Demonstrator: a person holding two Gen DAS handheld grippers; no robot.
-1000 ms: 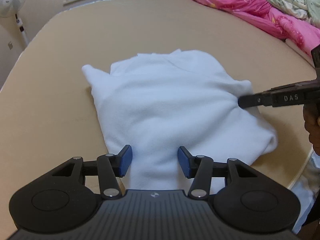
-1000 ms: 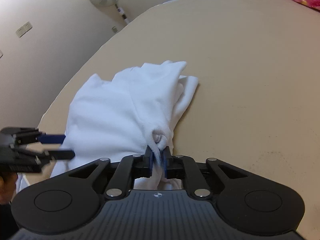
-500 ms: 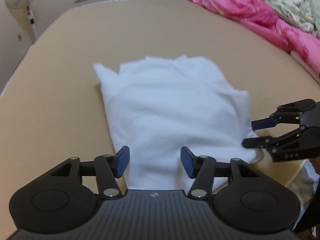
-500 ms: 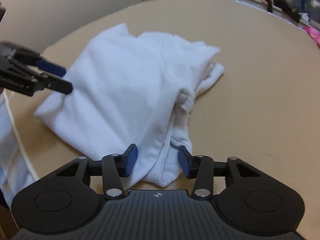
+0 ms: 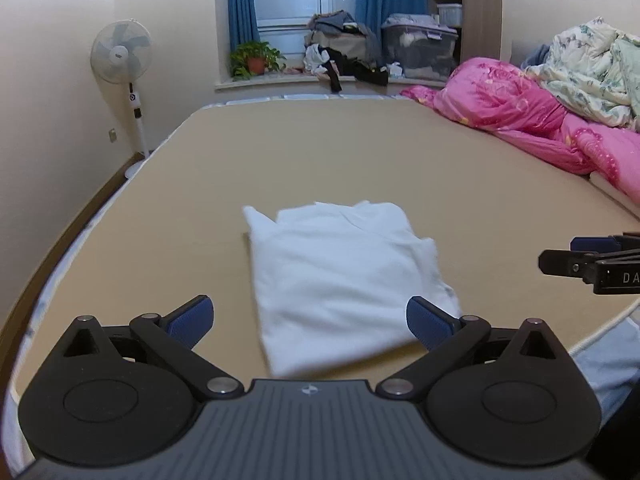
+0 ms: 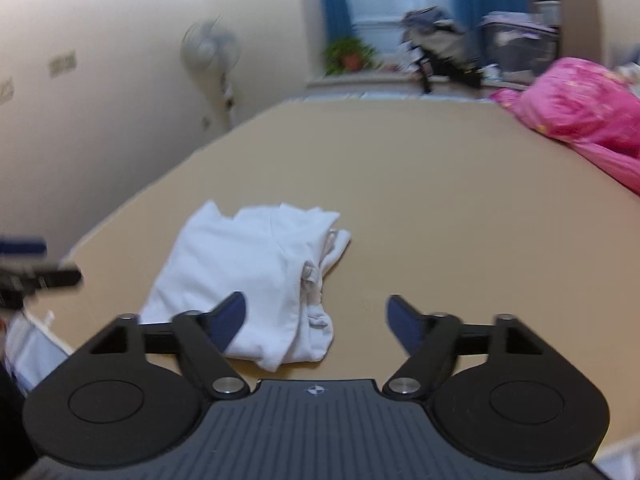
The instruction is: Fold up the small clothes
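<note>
A second ago the right gripper point(image 6: 314, 318) was clenched on a bunched corner of the folded white cotton garment point(image 5: 340, 276), and the left gripper point(image 5: 308, 320) stood half spread with cloth between its blue pads. Now both have let go: their jaws have just been opening and stand wide, released, with nothing pinched. Both grippers have also drawn back and lifted, so the garment sits smaller and farther ahead of the jaws, and the far end of the room has come into view.

The garment lies flat on the tan, smooth, matte bed sheet point(image 5: 360, 152), ahead of the left jaws and centred between them; its near edge reaches below the line of the pads but touches neither. Seen from the right wrist, it lies ahead and to the left of centre, its near left part behind the left pad. It is a soft, roughly rectangular fold with a small collar notch at the far edge and loose, crumpled layers along its right side.

The pads are ribbed blue rubber on black plastic linkage arms with round metal pivots. The right gripper's black fingers show at the right edge of the left wrist view, well clear of the cloth. Beyond lie a glossy pink quilted duvet point(image 5: 520, 120) and a white standing fan point(image 5: 122, 54).
</note>
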